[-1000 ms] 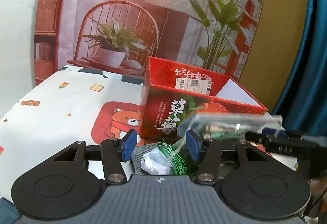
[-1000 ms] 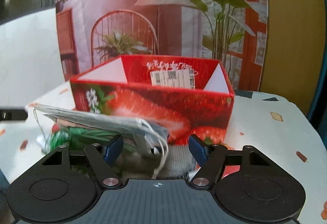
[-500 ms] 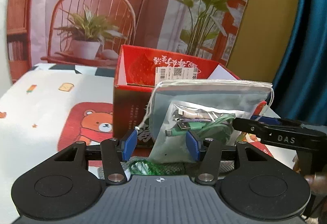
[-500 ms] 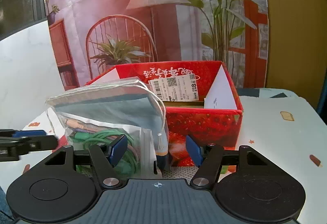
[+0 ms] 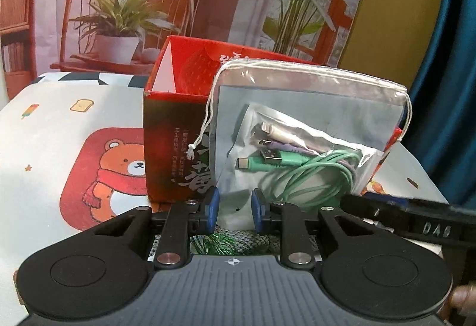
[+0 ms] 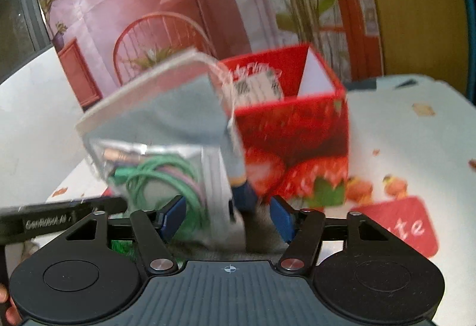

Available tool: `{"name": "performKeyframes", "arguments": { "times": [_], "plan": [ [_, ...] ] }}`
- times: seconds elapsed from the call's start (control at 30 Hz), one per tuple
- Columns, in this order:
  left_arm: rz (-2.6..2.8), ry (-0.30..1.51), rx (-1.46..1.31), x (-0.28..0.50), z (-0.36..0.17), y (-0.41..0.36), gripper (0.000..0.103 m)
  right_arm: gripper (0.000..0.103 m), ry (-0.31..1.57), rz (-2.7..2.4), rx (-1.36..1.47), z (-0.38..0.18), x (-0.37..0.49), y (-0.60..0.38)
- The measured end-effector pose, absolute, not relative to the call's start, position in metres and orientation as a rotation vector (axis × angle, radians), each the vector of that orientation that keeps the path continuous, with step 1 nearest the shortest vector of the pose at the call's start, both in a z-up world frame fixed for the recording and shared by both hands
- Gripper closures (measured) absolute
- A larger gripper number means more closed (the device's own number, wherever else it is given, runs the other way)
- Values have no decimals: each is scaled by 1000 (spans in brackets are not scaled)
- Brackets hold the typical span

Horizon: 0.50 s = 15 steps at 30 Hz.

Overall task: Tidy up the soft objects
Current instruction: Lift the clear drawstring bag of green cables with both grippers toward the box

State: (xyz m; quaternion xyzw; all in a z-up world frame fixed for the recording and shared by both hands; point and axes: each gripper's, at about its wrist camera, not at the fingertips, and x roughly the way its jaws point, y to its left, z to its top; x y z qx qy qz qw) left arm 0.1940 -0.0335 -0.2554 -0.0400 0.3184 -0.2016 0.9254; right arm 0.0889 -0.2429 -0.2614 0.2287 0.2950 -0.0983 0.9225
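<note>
A clear drawstring pouch (image 5: 312,117) with green and purple cables (image 5: 312,174) inside stands upright in front of the open red strawberry box (image 5: 175,129). My left gripper (image 5: 235,207) is closing, its blue pads on either side of the pouch's lower left corner; the plastic there looks smooth, not pinched. In the blurred right wrist view the pouch (image 6: 166,123) leans by the left pad of my right gripper (image 6: 227,218), which is also closing, with a gap at its right pad. The box (image 6: 297,129) is behind. Each gripper's black finger (image 5: 416,218) (image 6: 59,218) shows in the other's view.
A grey knit piece (image 5: 253,239) and green tinsel (image 5: 214,245) lie under the pouch, close to my fingers. The tablecloth (image 5: 59,123) has a bear print at the left. A printed backdrop hangs behind the table, and a blue curtain (image 5: 446,87) is at the right.
The pouch swung from lying flat to standing upright in front of the box. The left jaws narrowed around its lower corner. The right view has tilted and blurred.
</note>
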Motion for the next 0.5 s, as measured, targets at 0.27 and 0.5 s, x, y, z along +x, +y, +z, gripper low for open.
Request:
{"name": "performKeyframes", "arguments": {
  "times": [0.27,0.5],
  "plan": [
    [-404,624,-78,200,-249,-35,78,58,564,-186,446,-255,98,-238],
    [-385,571,-58,195,-240,-37,77,61,542,-186,403,-247,110,-237]
  ]
}}
